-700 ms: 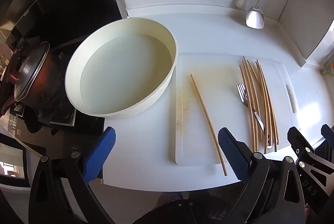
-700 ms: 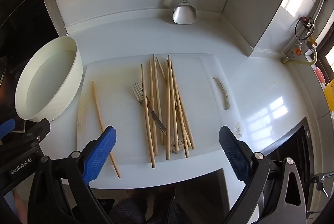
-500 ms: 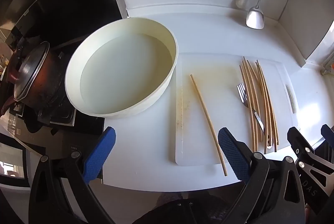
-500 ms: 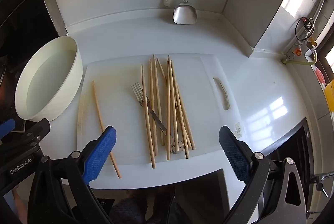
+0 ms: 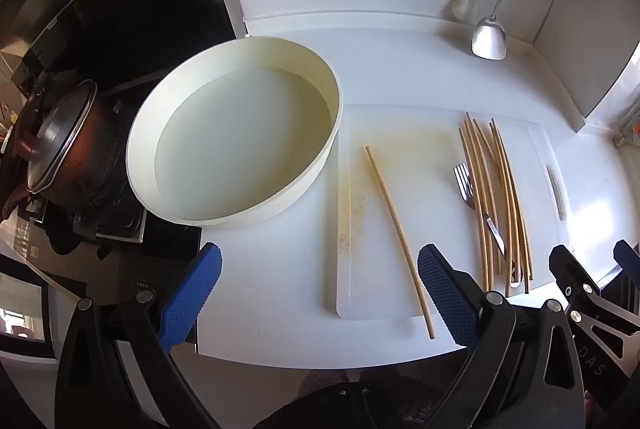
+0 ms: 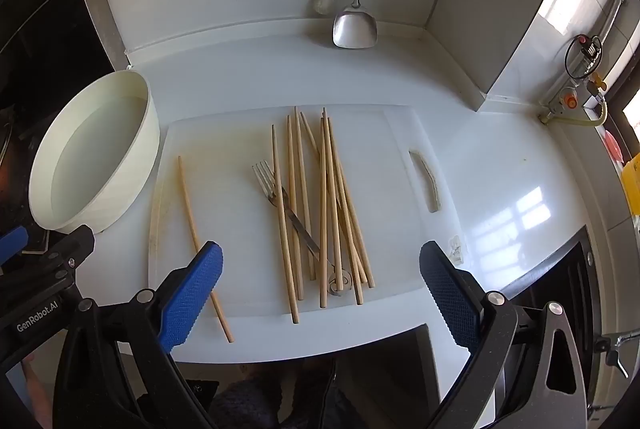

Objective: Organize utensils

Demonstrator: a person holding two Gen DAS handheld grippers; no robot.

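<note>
chopsticks (image 6: 326, 205): ten on board; fork (image 6: 280, 197): one

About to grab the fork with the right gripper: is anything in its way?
Yes. Chopsticks lie across the fork's handle, leaving only its tines clear. The open right gripper hovers above the pile.

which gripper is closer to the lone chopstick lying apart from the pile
Left. The lone chopstick ends just beside the left gripper, by its right-hand finger. The right gripper hovers over the chopstick pile, with the loner off by its left-hand finger. Both are open.
</note>
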